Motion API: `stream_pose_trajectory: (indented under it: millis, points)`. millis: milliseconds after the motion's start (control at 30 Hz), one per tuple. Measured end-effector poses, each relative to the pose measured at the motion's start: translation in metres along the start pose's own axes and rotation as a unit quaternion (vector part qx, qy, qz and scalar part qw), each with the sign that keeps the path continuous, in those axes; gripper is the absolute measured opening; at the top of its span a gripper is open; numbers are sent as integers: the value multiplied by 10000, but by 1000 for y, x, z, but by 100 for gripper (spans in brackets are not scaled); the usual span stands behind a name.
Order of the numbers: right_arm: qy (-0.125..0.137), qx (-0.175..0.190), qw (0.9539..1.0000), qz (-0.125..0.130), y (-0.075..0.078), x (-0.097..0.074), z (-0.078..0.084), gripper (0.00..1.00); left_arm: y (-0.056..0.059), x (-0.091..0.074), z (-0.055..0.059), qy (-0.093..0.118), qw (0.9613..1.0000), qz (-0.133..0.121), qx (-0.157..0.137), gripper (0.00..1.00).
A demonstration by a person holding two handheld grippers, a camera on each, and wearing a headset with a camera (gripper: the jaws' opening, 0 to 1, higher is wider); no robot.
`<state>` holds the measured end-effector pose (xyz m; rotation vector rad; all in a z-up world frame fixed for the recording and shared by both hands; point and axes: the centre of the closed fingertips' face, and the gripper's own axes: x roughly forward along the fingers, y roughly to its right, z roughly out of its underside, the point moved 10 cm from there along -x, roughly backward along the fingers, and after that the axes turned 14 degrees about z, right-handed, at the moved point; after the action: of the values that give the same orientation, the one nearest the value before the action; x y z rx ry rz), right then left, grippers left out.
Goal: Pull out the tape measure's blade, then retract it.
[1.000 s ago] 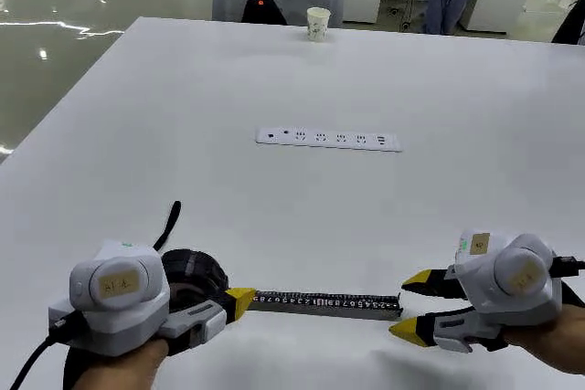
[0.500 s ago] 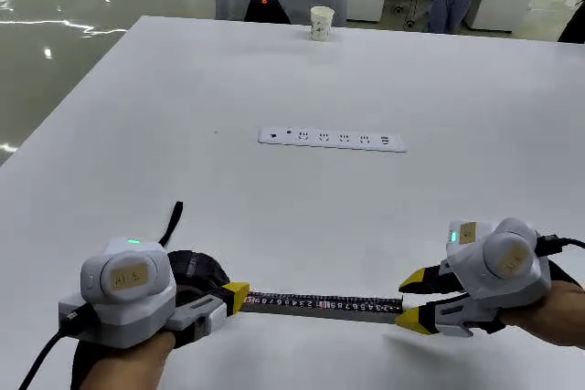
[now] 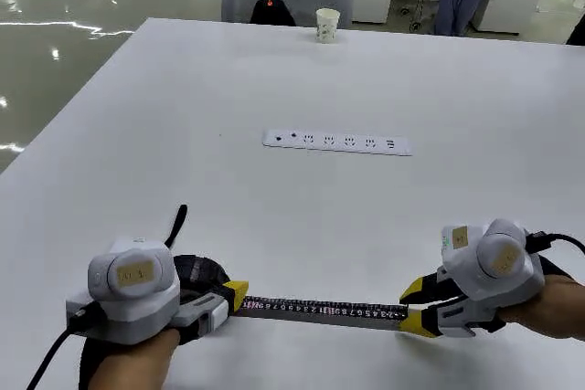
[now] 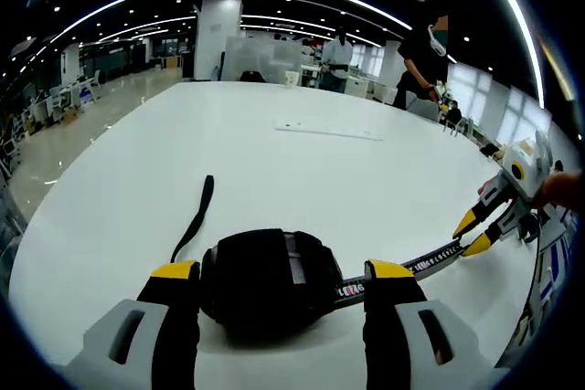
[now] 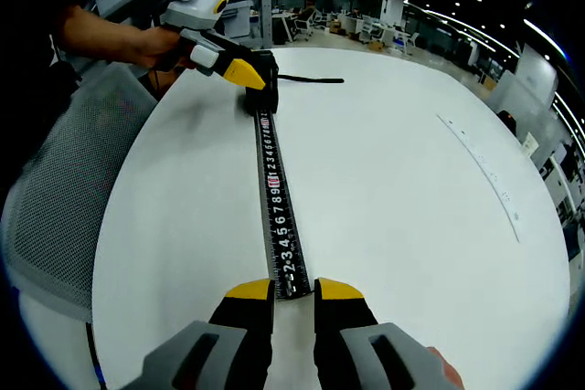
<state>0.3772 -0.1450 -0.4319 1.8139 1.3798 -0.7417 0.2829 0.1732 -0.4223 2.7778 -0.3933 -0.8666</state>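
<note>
Desk [image 3: 274,70]: white and wide; it carries everything named below.
Strip [image 3: 336,142]: white power strip lying flat near the middle of the desk, long side across the head view.
Left tongs [image 4: 281,271]: on the person's side of the strip and off to its left. The two yellow-tipped jaws stand wide apart with the case between them, one tip pressed on each flank, so they grip it.
Right tongs [image 5: 294,289]: on the person's side of the strip, past its right end. The jaws are drawn almost together and pinch the free end of the blade between the yellow tips.
Blade [image 3: 320,309]: pulled out, lying flat on the desk roughly parallel to the strip and well apart from it on the near side. Its numbered face is up, and it spans the gap from case to right tongs.
Case [image 4: 270,276]: black, round tape measure body resting on the desk, near side of the strip, to its left.
Strap [image 4: 194,216]: black, trailing from the case across the desk toward the strip's side.
Cup [image 3: 326,25]: paper cup, upright, beyond the strip near the far edge.
</note>
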Motion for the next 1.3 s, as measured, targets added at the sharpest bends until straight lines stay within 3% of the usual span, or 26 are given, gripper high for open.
stream_pose_trajectory:
  millis: [467,1300]
  points:
    - [-59,57,9998,-178,-1,6,3,13,-3,3,0,-63,9999,-94,0,66]
    - [39,-113,9998,-160,-1,6,5,10,-4,8,2,-205,9993,-322,-64,63]
